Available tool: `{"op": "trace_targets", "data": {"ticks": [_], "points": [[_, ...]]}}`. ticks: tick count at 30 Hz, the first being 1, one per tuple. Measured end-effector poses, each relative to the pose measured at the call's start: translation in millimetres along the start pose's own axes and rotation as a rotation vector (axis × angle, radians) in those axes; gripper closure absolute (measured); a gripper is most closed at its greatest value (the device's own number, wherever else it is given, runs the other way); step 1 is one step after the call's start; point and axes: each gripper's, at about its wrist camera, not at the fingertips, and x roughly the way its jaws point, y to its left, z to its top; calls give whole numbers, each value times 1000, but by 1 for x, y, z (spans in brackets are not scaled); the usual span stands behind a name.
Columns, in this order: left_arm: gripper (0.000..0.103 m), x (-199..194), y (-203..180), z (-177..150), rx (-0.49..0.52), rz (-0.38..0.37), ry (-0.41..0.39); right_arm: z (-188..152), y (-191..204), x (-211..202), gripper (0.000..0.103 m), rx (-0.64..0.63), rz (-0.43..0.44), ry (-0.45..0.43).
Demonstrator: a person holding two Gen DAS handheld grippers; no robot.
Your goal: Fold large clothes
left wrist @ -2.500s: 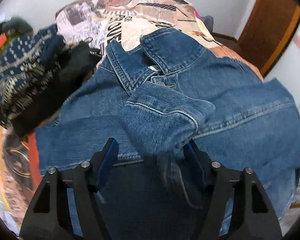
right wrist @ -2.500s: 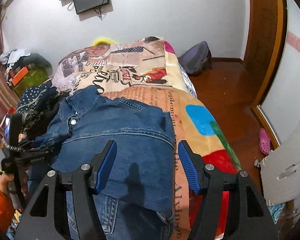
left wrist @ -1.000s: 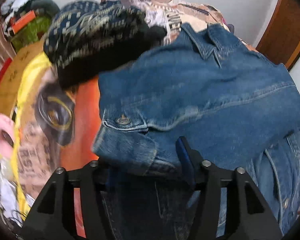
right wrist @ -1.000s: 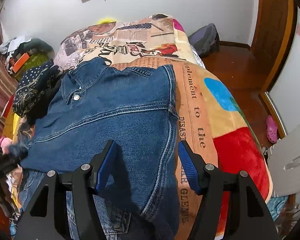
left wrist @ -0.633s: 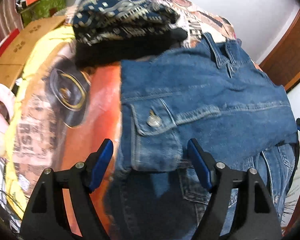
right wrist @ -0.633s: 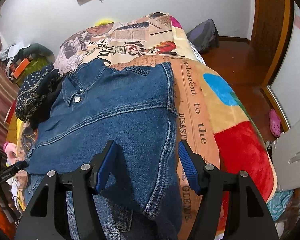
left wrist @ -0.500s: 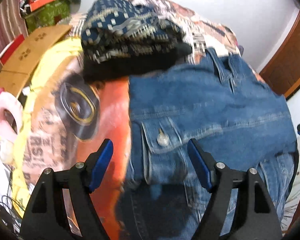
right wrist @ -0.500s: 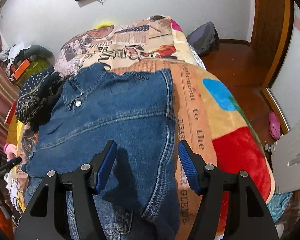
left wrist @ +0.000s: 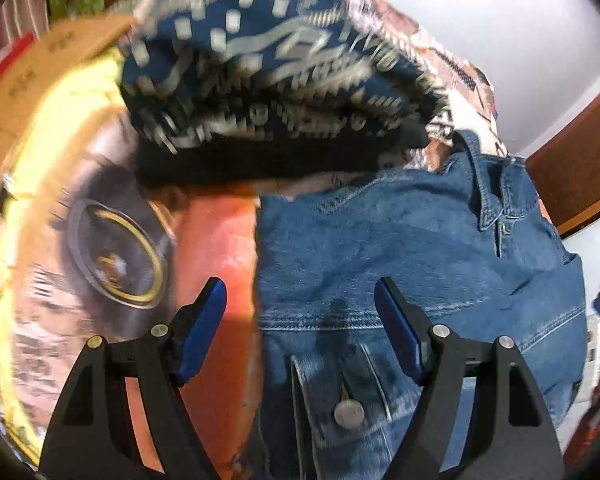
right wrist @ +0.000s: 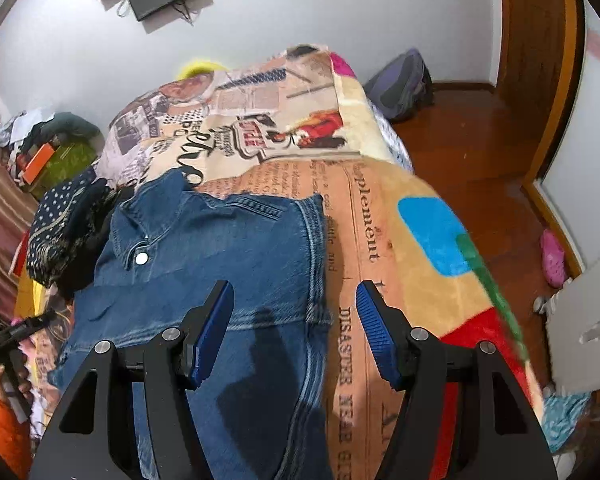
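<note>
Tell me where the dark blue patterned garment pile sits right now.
In the right wrist view, the patterned garment pile lies on the bed's left side, against the left edge of the denim jacket near its collar; in the left wrist view it sits beyond the jacket.

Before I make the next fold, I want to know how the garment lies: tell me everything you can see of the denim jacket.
The denim jacket is mid-blue, faded cotton-looking denim with pale topstitched seams, a collar and silver metal snap buttons. It lies flat on the printed blanket, collar toward the far wall, sleeves not showing. Its left edge meets a pile of dark patterned clothes. Both the left gripper and right gripper hang open above it, gripping nothing.
</note>
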Motion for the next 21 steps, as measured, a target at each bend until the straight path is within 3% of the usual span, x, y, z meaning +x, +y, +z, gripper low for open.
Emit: {"op": "trace_targets", "data": {"ticks": [5,13,16,17,18,19,20,21], "points": [[32,36,17,2,-82,-104,103,5,-20,38,43,87,69,123],[32,68,33,10,-163,-241,149,10,-28,70,43,180,240,241],[35,72,34,15,-164,-273,146,10,-24,78,33,189,258,261],[47,72,32,17,-158,-266,145,11,-21,78,32,179,251,260],[71,72,28,18,-138,-238,141,11,-19,78,32,169,241,255],[83,70,22,18,-113,-203,135,12,-17,77,32,162,235,249],[93,68,16,18,-89,-178,126,11,-13,75,32,149,229,239],[95,61,6,16,-45,-134,99,10,-11,74,36,137,222,227]]}}
